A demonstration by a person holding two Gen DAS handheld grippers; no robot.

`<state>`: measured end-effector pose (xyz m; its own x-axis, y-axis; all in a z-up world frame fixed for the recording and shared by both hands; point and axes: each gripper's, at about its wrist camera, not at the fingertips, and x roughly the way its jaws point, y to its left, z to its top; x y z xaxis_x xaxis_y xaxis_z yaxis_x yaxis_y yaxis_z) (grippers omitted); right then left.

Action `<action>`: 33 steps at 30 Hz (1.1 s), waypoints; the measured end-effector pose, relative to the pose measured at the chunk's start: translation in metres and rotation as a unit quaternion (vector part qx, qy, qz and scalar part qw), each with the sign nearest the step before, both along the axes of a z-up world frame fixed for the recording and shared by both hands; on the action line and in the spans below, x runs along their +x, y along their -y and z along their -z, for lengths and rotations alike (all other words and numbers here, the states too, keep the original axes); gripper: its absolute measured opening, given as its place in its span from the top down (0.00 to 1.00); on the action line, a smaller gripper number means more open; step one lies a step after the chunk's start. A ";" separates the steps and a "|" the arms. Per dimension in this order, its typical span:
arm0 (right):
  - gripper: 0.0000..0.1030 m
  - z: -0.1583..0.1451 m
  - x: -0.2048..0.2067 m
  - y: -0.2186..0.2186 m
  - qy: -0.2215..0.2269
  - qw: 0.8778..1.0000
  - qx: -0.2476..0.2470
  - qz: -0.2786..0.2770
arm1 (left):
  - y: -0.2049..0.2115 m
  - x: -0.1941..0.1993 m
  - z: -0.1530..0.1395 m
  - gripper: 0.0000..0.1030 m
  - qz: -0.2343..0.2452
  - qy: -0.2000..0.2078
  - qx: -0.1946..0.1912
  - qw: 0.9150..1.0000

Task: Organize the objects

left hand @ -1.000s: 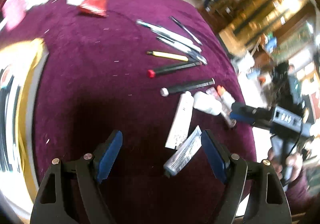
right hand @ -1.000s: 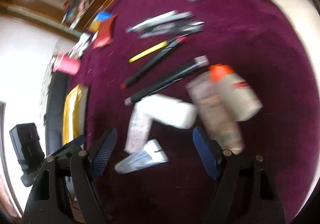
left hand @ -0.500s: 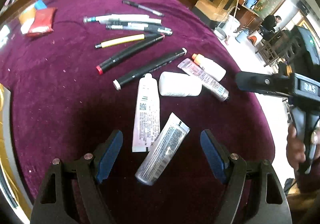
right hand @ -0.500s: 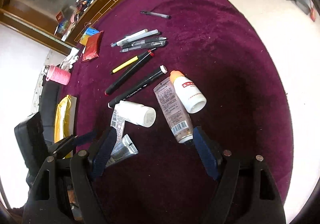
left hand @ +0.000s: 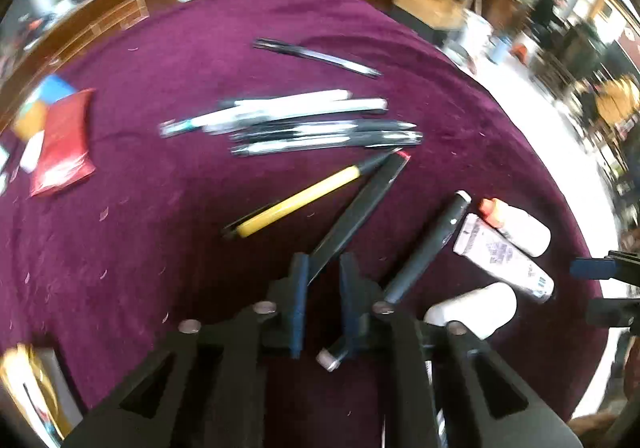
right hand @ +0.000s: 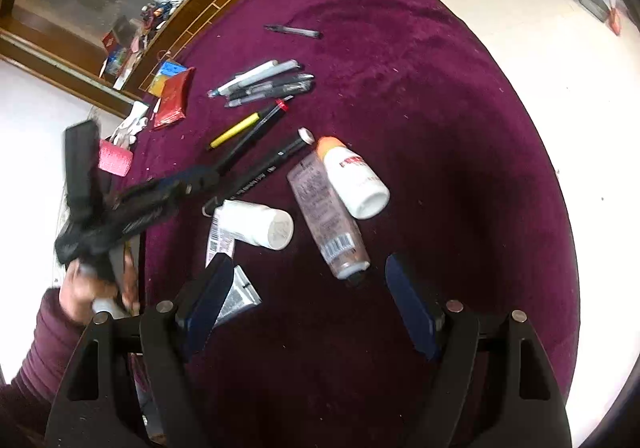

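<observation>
My left gripper is shut on the near end of a black marker with a red cap, which lies on the purple cloth; it also shows in the right wrist view. Beside it lie a yellow pen and a second black marker with a white cap. My right gripper is open and empty, above a pink tube, a white bottle with an orange cap, a white jar and a silver tube.
A bundle of several pens and one lone black pen lie farther off. A red packet sits at the far left. A pink roll is at the table's left edge. The round table drops off to the floor on the right.
My left gripper has moved forward and left over the pens and has shut on the red-capped black marker. The right gripper has barely moved and stays open.
</observation>
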<state>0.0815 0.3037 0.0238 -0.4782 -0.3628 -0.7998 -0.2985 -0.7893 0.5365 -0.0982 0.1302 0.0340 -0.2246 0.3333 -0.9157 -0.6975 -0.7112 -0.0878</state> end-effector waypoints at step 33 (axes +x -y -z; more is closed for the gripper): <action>0.23 -0.008 -0.123 0.074 0.006 0.987 0.110 -0.121 | 0.111 0.045 -0.028 0.87 -0.102 0.053 0.106 0.988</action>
